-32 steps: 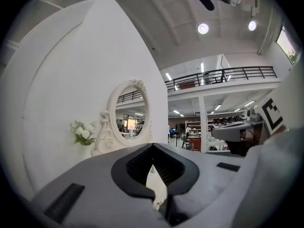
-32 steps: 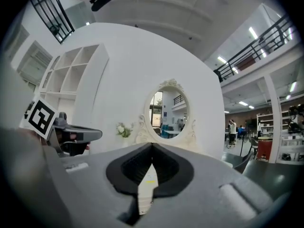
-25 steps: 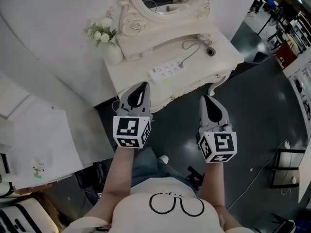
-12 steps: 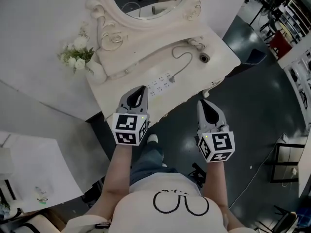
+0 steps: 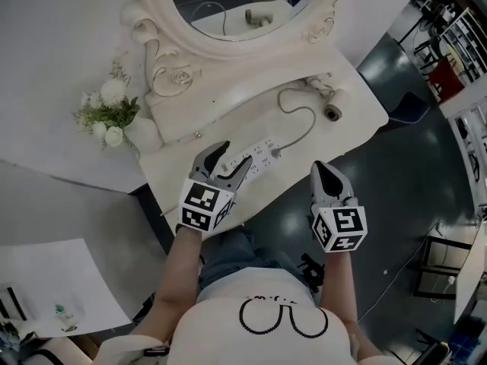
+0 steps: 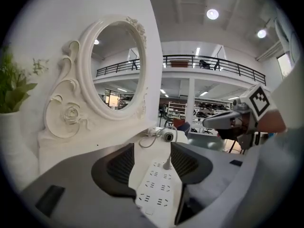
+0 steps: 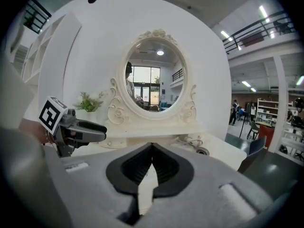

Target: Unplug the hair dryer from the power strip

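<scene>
Low in the head view, the right gripper (image 5: 325, 169) hangs off the table (image 5: 365, 116) edge, jaws closed, empty. The left gripper (image 5: 231, 159) has jaws that have just been opening, half apart, the strip (image 5: 260, 152) end between them, ungripped. The plug (image 5: 274, 155) sits in the strip; the dryer (image 5: 332, 112) lies upper right.

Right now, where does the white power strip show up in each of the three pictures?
Head view: the power strip lies just left of centre, on the dressing table.
Left gripper view: the power strip fills the bottom centre.
Right gripper view: it cannot be made out.
Shared landmark: the oval mirror, standing behind the strip, shows in all three.
</scene>
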Demonstrator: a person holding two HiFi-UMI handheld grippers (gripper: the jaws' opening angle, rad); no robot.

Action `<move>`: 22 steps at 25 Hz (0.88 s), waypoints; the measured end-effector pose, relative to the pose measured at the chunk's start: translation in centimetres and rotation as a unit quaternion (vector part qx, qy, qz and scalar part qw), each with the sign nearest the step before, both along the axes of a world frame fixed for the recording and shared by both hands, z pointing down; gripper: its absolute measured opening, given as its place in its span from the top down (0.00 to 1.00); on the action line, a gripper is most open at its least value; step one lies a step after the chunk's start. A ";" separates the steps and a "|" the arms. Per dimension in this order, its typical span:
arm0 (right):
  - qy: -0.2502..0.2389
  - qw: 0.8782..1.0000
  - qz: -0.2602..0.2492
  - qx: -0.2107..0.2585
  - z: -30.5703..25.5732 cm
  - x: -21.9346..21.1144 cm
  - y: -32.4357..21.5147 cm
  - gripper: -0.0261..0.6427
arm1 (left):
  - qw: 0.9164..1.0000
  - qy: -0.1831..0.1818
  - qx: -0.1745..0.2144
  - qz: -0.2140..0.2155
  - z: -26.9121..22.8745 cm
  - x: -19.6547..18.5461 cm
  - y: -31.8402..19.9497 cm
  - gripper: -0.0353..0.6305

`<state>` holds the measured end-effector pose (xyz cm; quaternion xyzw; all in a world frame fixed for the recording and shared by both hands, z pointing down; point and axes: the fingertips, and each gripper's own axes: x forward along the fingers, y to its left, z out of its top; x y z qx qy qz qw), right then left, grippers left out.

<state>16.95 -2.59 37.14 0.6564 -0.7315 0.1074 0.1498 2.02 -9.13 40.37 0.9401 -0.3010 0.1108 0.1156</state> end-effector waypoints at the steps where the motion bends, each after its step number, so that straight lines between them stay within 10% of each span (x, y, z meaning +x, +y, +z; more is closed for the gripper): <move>1: -0.005 1.000 -0.001 -0.004 0.4 0.1 -0.5 0.96 | 1.000 -0.006 -0.001 0.018 0.6 0.3 0.2 0.59; 12: -0.037 0.996 -0.037 -0.073 5.6 -0.2 -2.9 0.96 | 0.985 -0.151 -0.052 0.064 11.2 0.1 1.2 0.59; 22: -0.040 0.989 -0.088 -0.113 8.4 0.0 -5.4 0.96 | 0.965 -0.212 -0.115 0.098 15.1 1.2 1.5 0.31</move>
